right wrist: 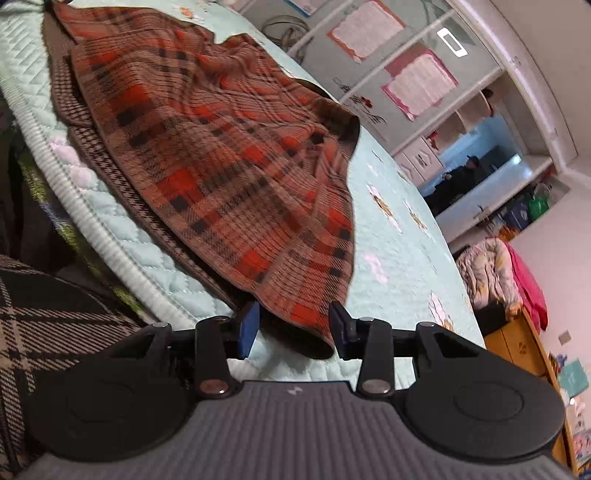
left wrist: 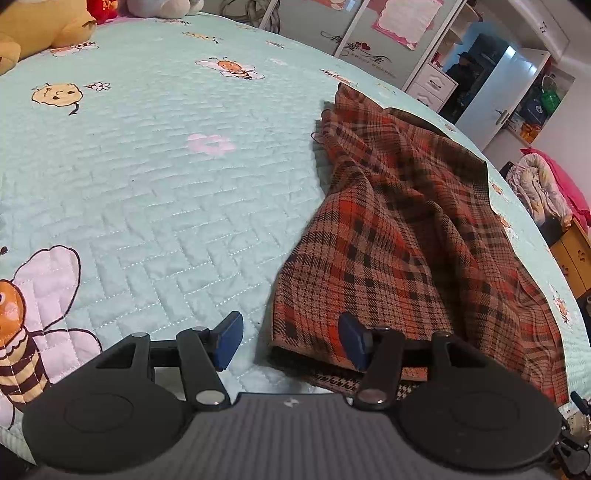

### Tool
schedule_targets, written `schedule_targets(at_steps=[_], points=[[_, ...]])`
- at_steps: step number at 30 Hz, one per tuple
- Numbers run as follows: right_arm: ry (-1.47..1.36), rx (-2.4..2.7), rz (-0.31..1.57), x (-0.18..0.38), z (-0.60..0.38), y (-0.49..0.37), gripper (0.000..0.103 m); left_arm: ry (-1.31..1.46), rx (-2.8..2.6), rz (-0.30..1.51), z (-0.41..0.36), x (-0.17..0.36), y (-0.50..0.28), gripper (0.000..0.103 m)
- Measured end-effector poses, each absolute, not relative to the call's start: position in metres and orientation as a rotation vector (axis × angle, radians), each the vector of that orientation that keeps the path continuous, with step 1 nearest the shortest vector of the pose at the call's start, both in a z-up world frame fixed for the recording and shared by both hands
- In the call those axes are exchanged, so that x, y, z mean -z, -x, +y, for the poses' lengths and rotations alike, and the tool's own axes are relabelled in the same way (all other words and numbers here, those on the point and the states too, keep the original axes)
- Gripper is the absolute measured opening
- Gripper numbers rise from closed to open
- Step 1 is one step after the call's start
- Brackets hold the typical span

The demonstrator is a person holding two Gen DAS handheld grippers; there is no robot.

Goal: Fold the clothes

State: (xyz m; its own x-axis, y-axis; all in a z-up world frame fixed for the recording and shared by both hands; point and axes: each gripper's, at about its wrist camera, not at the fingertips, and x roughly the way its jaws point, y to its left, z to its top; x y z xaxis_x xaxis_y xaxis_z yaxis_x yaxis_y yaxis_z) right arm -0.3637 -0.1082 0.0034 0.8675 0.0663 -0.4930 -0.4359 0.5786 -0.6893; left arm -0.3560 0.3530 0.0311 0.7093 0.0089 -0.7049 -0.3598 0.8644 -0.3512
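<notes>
Plaid skirt point(left wrist: 402, 236) lying rumpled on the pale green quilt point(left wrist: 166, 177) of a bed, near its edge, orange and brown checks uppermost. Left gripper point(left wrist: 291, 341) hovering low over the quilt, jaws wide apart and holding nothing; right blue pad point(left wrist: 352, 341) over the skirt's near hem, left pad above bare quilt. Seen only from the left wrist: bee prints on the quilt and a yellow plush toy point(left wrist: 44, 26) at the far end. Right gripper point(right wrist: 293, 328) likewise spread open, a corner of the skirt sitting between its pads (contact hard to judge). Shown only from the right wrist: a houndstooth underlayer point(right wrist: 110, 162) peeking out along the skirt's edge, the quilt's ribbed border, and a dark checked sleeve point(right wrist: 55, 314) at lower left.
</notes>
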Motion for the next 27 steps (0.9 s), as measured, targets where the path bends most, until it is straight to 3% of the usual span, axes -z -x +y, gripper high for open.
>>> schedule_targets(at_steps=[8, 11, 16, 21, 23, 27], points=[[1.054, -0.346, 0.305, 0.005, -0.090, 0.362, 0.038, 0.467, -0.190, 0.773, 0.347, -0.033, 0.357, 0.061], [0.960, -0.336, 0.284, -0.006, -0.094, 0.359, 0.000, 0.395, -0.173, 0.765, 0.338, -0.038, 0.363, 0.061], [0.400, -0.166, 0.364, -0.056, -0.143, 0.327, 0.000, 0.181, -0.133, 0.749, 0.310, -0.041, 0.373, 0.063], [-0.165, -0.048, 0.545, -0.057, -0.210, 0.292, 0.000, 0.017, -0.129, 0.752, 0.292, -0.032, 0.369, 0.065], [-0.270, -0.047, 0.583, -0.051, -0.219, 0.287, 0.000, -0.042, -0.138, 0.754, 0.289, -0.028, 0.366, 0.065], [-0.214, -0.060, 0.588, -0.049, -0.209, 0.286, 0.000, -0.121, -0.142, 0.752, 0.288, -0.023, 0.362, 0.066]])
